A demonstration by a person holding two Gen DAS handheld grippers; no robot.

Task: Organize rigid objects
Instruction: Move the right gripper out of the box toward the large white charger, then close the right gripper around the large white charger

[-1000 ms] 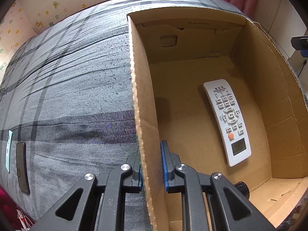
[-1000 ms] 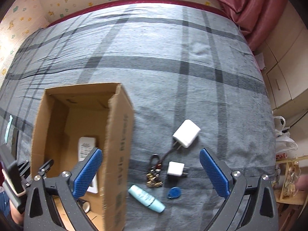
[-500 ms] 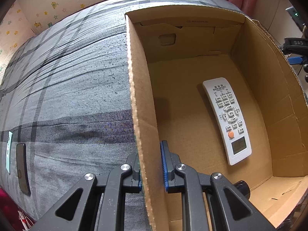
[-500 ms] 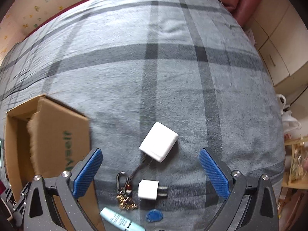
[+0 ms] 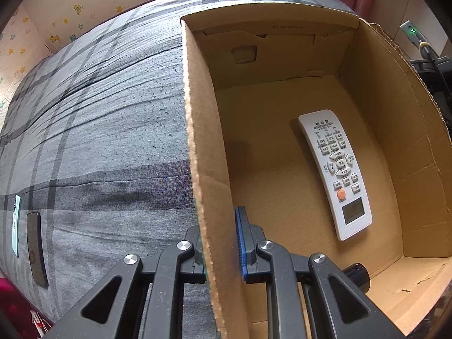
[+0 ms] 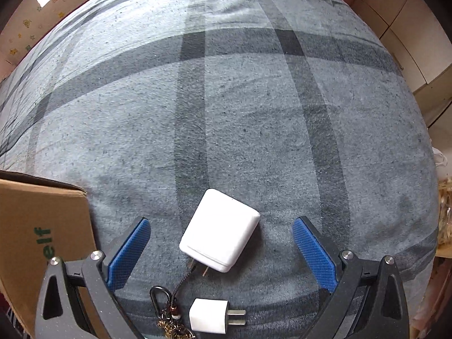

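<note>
Partly cut off below the big charger (image 6: 220,230): keys (image 6: 172,329), small plug (image 6: 210,319).

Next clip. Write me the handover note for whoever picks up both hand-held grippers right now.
Left hand-held gripper: shut on the box wall, steadying it.
Right hand-held gripper: open, pointing down, large charger between its pads, not gripped.
Done: remote lies in the box.
Left on the bed: large charger, small charger, keys. Close on the large charger, carry it to the box, then the rest.
</note>
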